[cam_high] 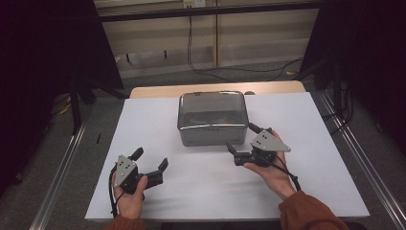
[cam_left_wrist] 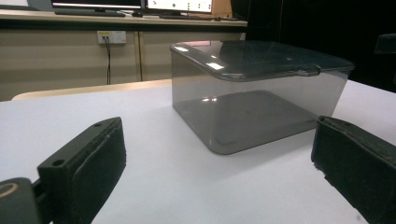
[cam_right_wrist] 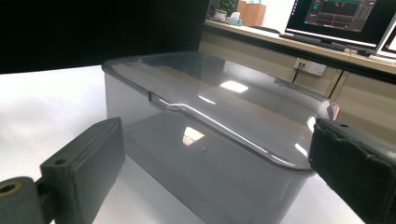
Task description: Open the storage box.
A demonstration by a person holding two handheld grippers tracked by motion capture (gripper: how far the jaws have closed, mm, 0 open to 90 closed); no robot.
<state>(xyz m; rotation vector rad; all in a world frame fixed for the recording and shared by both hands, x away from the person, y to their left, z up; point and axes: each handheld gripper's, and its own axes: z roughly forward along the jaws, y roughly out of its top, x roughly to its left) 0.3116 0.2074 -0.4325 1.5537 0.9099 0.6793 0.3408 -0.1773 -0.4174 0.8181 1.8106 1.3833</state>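
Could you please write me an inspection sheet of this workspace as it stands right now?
Surface: white table top, a wooden edge along the far side.
Job's things: smoky see-through box, lid on, nothing seen inside.
Clutter: nothing seen.
Grippers: left claw open, apart from the box; right claw open, at the box's near right corner, contact unclear.
Cables: one trails from each gripper; black wires hang at the far wall.
Surroundings: wall socket, monitors on a desk, dark curtains at both sides.
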